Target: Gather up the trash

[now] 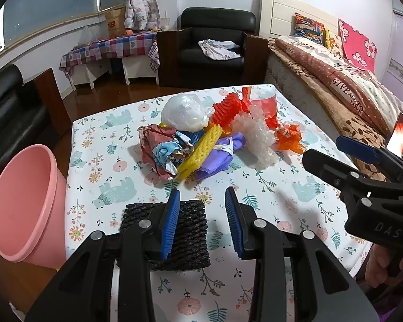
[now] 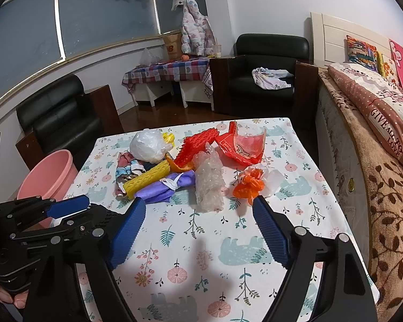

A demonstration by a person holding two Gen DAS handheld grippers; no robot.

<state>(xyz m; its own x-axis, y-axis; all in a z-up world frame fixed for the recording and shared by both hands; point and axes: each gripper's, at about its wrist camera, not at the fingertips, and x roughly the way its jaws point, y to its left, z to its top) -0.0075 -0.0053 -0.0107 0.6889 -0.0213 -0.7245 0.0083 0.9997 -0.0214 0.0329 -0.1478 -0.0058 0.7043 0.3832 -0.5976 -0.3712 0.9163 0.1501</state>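
Left claw: jaws parted, blue ribbed pads facing each other across a moderate gap, nothing between them. It points toward 12 o'clock and sits low over the worktop. Right claw: jaws spread wider, also empty, also pointing toward 12 o'clock. In the left wrist view the right claw enters from 3 o'clock, with the person's right hand gripping its handle.
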